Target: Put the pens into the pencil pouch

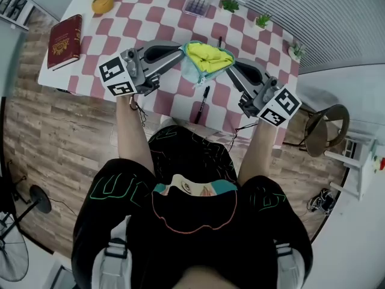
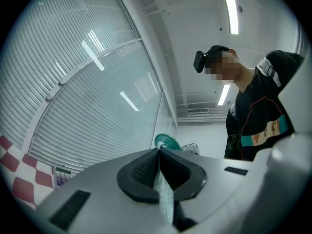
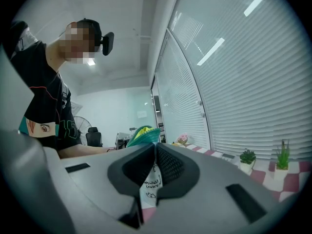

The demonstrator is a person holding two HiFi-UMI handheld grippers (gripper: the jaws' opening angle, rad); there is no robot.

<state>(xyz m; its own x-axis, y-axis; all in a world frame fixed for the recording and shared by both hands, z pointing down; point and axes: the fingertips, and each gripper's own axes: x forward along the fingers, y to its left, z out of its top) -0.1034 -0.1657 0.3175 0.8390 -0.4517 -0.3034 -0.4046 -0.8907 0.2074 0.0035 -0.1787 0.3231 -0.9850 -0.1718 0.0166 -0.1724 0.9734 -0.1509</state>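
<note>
A teal pencil pouch with a yellow lining hangs stretched open between my two grippers, above the red-and-white checkered table. My left gripper is shut on its left rim, and my right gripper is shut on its right rim. In the left gripper view the left gripper pinches a strip of teal fabric. In the right gripper view the right gripper clamps a white printed tab, with the pouch's mouth beyond. One black pen lies on the table below the pouch. Another dark pen tip shows behind it.
A red book lies at the table's left end, a yellow round object behind it. A calculator and small potted plants stand along the far edge. A round stool is right of the table.
</note>
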